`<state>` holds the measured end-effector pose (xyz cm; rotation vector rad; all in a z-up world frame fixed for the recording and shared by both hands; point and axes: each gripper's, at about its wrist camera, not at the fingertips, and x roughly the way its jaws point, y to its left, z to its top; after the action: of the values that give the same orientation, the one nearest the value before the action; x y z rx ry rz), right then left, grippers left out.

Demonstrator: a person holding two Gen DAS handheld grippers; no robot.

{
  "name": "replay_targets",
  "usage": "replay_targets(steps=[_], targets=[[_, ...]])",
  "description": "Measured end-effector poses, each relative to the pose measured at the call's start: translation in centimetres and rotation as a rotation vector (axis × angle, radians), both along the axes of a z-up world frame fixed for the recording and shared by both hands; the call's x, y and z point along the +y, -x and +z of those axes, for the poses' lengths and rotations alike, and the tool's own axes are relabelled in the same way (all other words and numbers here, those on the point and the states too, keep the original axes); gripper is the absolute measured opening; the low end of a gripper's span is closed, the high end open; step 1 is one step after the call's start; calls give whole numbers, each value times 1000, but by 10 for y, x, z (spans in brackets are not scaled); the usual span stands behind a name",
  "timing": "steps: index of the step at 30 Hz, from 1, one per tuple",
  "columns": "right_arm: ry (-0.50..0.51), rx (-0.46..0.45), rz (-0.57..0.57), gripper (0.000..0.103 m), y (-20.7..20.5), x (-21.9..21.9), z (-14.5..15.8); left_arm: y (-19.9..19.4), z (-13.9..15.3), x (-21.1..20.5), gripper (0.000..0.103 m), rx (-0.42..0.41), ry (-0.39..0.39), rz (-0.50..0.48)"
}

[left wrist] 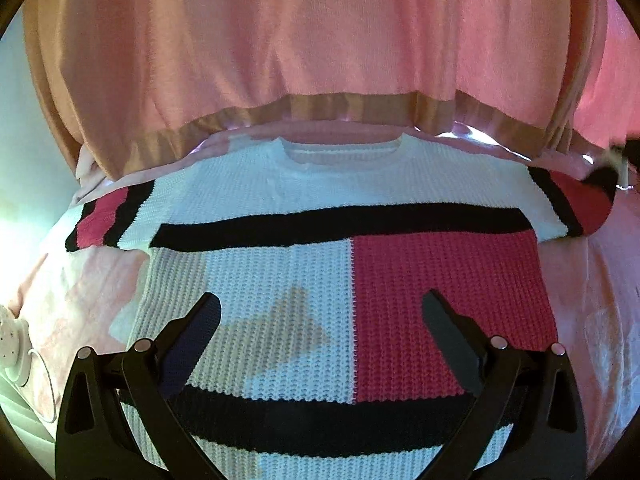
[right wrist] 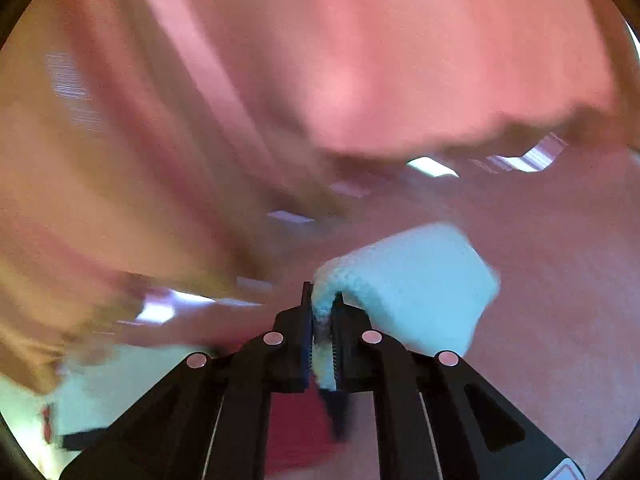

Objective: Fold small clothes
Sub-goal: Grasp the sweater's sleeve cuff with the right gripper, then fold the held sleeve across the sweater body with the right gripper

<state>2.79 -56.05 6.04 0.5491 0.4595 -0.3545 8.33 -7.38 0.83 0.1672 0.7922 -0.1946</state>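
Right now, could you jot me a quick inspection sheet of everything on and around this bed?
Surface: pink bedsheet, lightly creased.
Job's things: knit sweater in white, red and black, spread flat, neck away from the left camera.
Clutter: white dotted object at the bed's left edge.
Grippers: left gripper open above the sweater's body; right gripper, jaws clamped on white knit fabric, view blurred.
Cables: white cord beside the dotted object.
Surroundings: pink curtain behind the bed.

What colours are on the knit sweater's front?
White and red blocks split by black bands on the knit sweater, clearest in the left wrist view.
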Motion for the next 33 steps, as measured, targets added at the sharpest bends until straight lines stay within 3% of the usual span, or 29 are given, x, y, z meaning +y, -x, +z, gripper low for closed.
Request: replay_targets(steps=[4,7,11,15,17,19,20,21,22,24,27,33], targets=[[44,-141,313,7,-43,127,68,-1,8,19,98,-4,36,38],[35,-167,495,7,-79,216,84,-2,14,35,98,-22,51,74],[89,-54,664,8,-131,332,55,-9,20,60,98,-26,82,120],[113,162,777,14,-176,411,-20,-26,20,83,98,-5,100,160],[124,224,793,14,-174,421,-43,-37,18,92,98,18,121,162],[128,193,793,16,-159,407,-32,-49,17,100,98,35,142,160],[151,177,776,28,-146,397,-23,-55,16,103,98,41,147,152],[187,167,747,48,-134,382,-12,-61,15,105,98,44,144,151],[245,163,703,58,-120,363,-5,-70,11,109,98,50,147,155],[381,207,621,61,-90,327,-2,-88,1,110,98,91,175,151],[486,294,524,62,-57,284,-20,-107,-12,100,98,120,186,148],[460,483,515,62,-62,251,-89,-134,-45,39,98,97,29,103]])
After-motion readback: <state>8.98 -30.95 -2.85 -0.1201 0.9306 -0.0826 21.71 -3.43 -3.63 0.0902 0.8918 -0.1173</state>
